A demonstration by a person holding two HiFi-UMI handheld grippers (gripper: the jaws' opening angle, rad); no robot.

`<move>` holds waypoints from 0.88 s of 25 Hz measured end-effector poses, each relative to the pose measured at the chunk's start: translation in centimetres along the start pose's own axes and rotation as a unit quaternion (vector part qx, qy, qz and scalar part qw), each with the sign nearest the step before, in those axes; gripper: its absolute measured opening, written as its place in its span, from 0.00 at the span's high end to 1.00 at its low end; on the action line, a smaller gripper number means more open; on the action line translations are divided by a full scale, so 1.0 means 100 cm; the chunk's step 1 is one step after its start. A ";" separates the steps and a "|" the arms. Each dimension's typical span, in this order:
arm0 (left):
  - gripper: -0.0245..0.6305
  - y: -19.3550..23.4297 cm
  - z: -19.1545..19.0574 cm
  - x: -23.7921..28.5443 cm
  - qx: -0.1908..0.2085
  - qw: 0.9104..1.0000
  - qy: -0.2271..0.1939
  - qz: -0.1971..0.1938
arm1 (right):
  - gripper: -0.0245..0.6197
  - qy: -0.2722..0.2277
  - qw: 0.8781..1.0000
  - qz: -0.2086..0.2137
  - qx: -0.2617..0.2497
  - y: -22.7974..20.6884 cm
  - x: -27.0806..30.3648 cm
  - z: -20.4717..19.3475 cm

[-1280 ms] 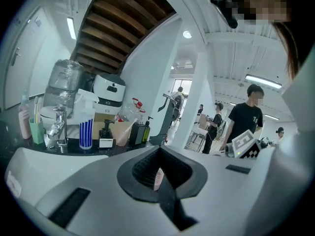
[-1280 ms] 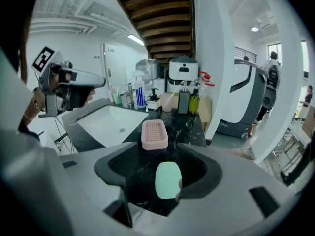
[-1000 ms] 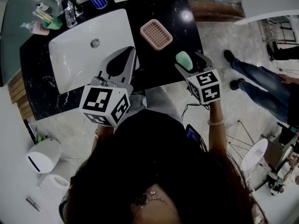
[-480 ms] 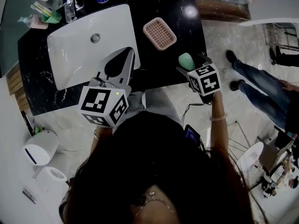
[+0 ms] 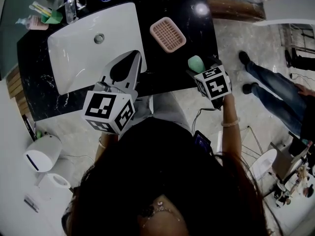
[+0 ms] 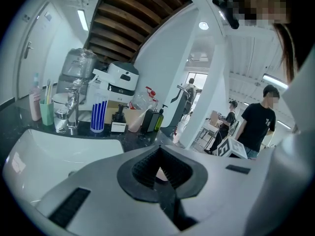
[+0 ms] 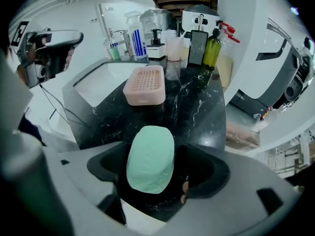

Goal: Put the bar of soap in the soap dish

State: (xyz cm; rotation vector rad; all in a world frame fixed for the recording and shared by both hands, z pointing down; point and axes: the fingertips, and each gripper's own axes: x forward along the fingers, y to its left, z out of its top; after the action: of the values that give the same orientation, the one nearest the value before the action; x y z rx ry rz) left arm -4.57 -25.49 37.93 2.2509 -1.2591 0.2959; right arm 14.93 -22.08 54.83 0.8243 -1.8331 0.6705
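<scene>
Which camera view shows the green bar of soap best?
The right gripper view: the bar of soap lies close and whole in the middle of the picture. The head view shows the bar of soap only small and from far above. The left gripper view does not show it.

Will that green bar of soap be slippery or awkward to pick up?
The bar of soap looks solid and stiff, so it probably won't bend. Its rounded edges may slip in a grip. Lying flat, it seems unlikely to roll.
</scene>
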 end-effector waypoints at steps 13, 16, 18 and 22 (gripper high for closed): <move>0.96 -0.005 -0.008 0.004 -0.003 1.000 0.010 -0.003 | 0.51 -0.002 1.000 0.009 -0.001 -0.001 -0.004 0.000; 0.96 -0.004 -0.009 0.004 -0.005 1.000 0.012 0.000 | 0.51 -0.005 1.000 0.009 0.004 -0.002 -0.004 0.000; 0.96 -0.004 -0.009 0.004 -0.006 1.000 0.011 0.001 | 0.51 -0.003 1.000 0.010 0.006 -0.001 -0.005 0.000; 0.96 -0.005 -0.007 0.002 -0.006 1.000 0.006 0.002 | 0.52 -0.004 1.000 0.013 0.011 -0.001 -0.006 -0.002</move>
State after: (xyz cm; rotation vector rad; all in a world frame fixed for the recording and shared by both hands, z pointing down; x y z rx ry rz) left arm -4.06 -25.03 38.42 2.2330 -1.2576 0.3011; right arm 15.23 -21.84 54.34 0.8204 -1.8498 0.7070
